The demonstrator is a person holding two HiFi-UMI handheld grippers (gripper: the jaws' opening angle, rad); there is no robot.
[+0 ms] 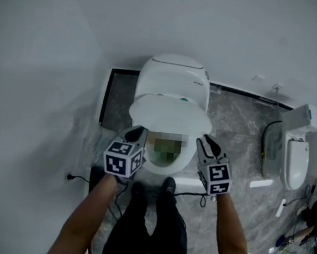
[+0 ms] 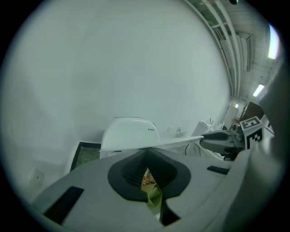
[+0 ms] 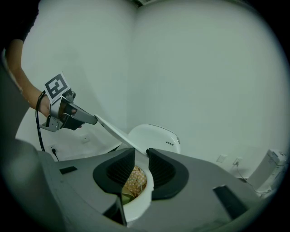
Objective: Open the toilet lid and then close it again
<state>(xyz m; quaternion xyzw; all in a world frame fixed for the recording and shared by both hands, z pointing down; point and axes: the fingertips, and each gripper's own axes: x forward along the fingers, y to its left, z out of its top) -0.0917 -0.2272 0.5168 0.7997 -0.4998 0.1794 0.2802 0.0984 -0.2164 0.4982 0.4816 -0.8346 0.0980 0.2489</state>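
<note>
Evidently the left tool point(image 2: 146, 151) was pinched shut on the half-raised lid point(image 1: 171, 115) at its near-left corner. The right tool point(image 3: 141, 154), jaws narrowly apart, gripped the opposite corner. The lid's edge spanned crosswise between them, with the hinge ahead.

The toilet lid point(image 1: 170, 116), the tank point(image 1: 174, 75) and the wall point(image 1: 42, 56) are white. The floor point(image 1: 243, 120) is grey with pale marbled veining. The left tongs point(image 1: 138, 130) and right tongs point(image 1: 204, 139) are grey with black ribbed pads point(image 3: 120, 170), and each carries a black-and-white square-marker cube point(image 1: 123, 159). The bowl contents point(image 3: 133, 179) look speckled tan and green, though they are indistinct. The trousers point(image 1: 148, 229) are black.
</note>
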